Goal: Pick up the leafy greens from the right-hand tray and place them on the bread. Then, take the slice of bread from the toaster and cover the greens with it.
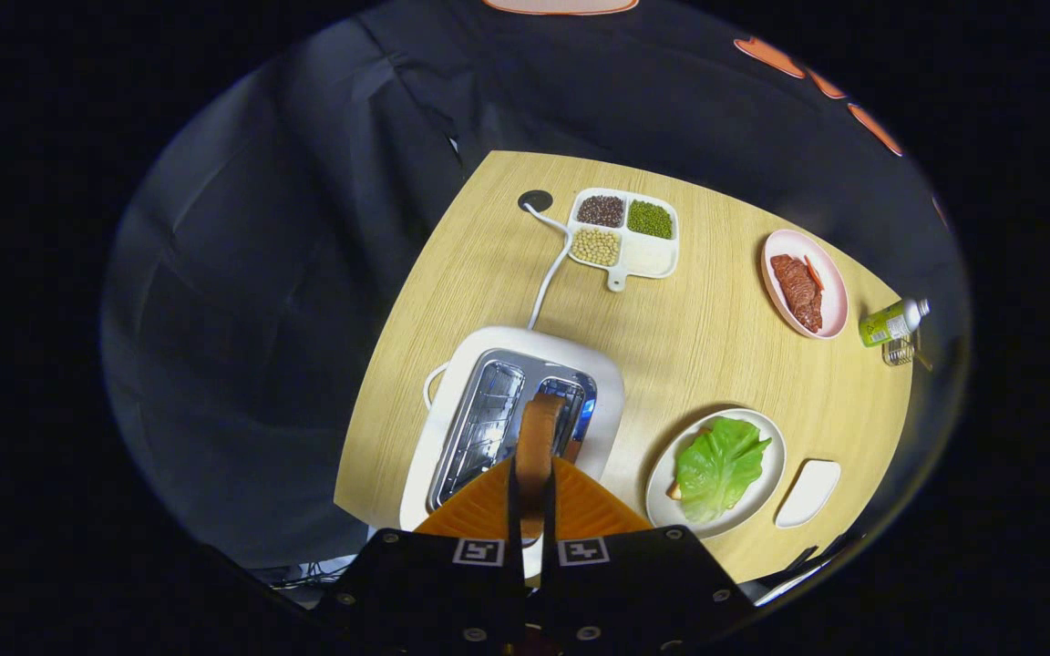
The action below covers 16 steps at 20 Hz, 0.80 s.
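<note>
Gripper view: the gripper [534, 497] is almost closed, and both fingers press on the slice of bread [539, 437], held on edge above the toaster [516, 410]. Right of the toaster, the leafy greens [718, 465] lie on bread on the plate [766, 497].

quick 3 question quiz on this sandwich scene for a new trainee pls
1. True or false: the leafy greens already lie on the bread in the round plate.
2. What is the gripper shut on?
A. bread slice
B. bottle
C. divided tray
3. What lies in the pink dish?

Key:
1. True.
2. A, the bread slice, held edge-on between the fingers above the toaster.
3. A piece of meat.
</note>
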Tool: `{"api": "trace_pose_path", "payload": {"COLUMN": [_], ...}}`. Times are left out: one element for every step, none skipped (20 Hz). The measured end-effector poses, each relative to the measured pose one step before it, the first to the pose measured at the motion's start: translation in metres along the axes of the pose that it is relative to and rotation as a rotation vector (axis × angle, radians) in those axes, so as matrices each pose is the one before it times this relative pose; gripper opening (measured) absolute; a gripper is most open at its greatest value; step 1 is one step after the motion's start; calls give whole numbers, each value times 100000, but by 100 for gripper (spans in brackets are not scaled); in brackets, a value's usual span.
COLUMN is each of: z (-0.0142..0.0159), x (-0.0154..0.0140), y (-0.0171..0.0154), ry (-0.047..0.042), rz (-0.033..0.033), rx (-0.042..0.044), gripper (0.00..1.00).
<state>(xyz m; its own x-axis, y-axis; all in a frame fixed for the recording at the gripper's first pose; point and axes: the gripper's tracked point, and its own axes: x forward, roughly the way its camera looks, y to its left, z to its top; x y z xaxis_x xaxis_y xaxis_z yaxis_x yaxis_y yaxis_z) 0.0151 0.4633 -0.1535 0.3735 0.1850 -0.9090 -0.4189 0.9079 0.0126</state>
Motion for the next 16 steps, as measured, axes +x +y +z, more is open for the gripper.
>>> {"api": "trace_pose_path", "payload": {"z": [308,235,217,166,470,497,377,265,402,432,325,268,197,-65,-77,-150], "x": [-475,-620,-585,-652,-723,-789,-781,-741,-787,-890,-760,-624,-656,-505,-381,-352], "y": [-48,129,70,-45,-55,-207,-325,-14,-232,-489,-478,-738,-759,-556,-725,-1064], "ry": [-1249,-1157,-1062,-797,-1527,-1614,-1665,-1456,-1742,-1802,-1511,-1494,-1305,-462,-638,-352], "rz": [236,940,926,811,1445,547,560,1235,973,322,100,-553,-435,-14,-304,-614], "rx": [-46,353,458,366,588,-387,257,999,988,709,845,141,559,1108,1019,666], "gripper": [7,7,7,7,7,7,7,7,7,7,7,7,7,7,7,7]}}
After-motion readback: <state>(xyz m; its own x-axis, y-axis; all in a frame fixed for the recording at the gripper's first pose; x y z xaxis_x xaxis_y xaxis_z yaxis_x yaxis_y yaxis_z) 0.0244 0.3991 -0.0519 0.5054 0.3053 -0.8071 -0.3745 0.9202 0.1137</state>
